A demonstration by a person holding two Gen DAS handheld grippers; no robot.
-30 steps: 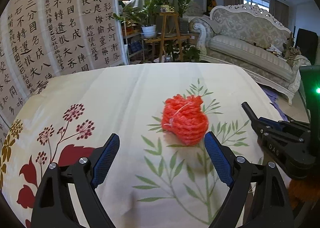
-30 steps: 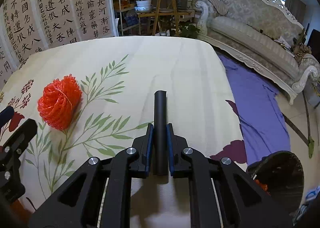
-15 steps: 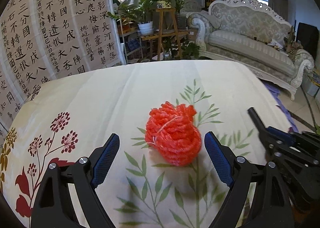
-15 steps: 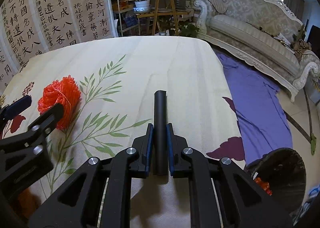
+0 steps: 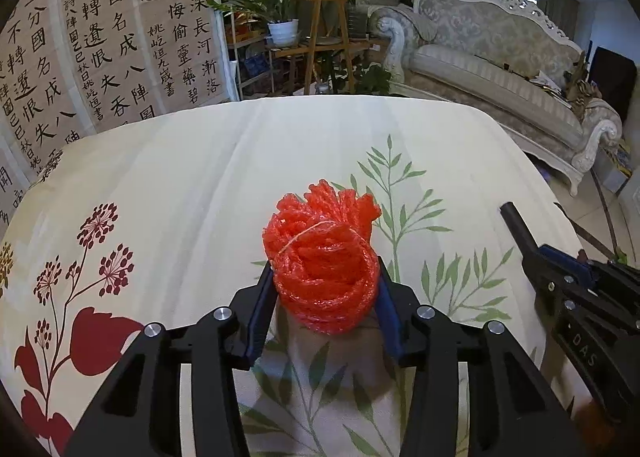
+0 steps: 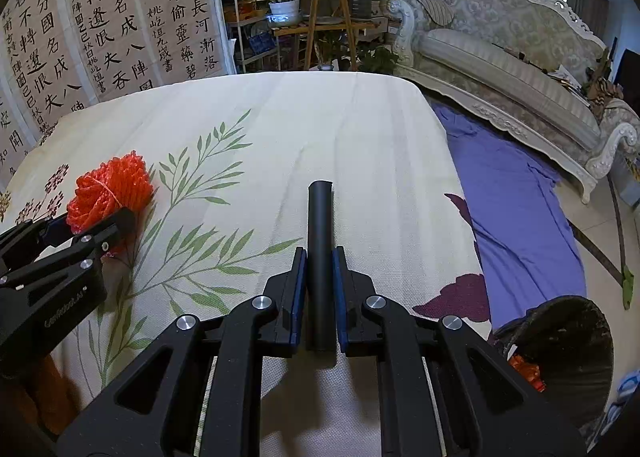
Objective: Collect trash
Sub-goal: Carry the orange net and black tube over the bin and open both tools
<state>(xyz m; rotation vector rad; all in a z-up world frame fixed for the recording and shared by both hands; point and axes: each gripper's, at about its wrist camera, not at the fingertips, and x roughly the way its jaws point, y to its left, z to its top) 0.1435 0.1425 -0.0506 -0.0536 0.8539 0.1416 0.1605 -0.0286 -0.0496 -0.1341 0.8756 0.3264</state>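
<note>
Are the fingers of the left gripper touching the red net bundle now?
Touching. In the left wrist view the closing left gripper has the red net bundle between its blue fingers, both against the bundle's sides with no gap visible.

The red net bundle (image 5: 322,265) hides the left tool's (image 5: 324,297) pad faces; the dark bin (image 6: 568,353) is cut off at the frame's edge.

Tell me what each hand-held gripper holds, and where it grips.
Right hand-held gripper: shut on black tube, near its rear end. Left hand-held gripper: jaws closing around red mesh bundle, pads at its sides.
</note>
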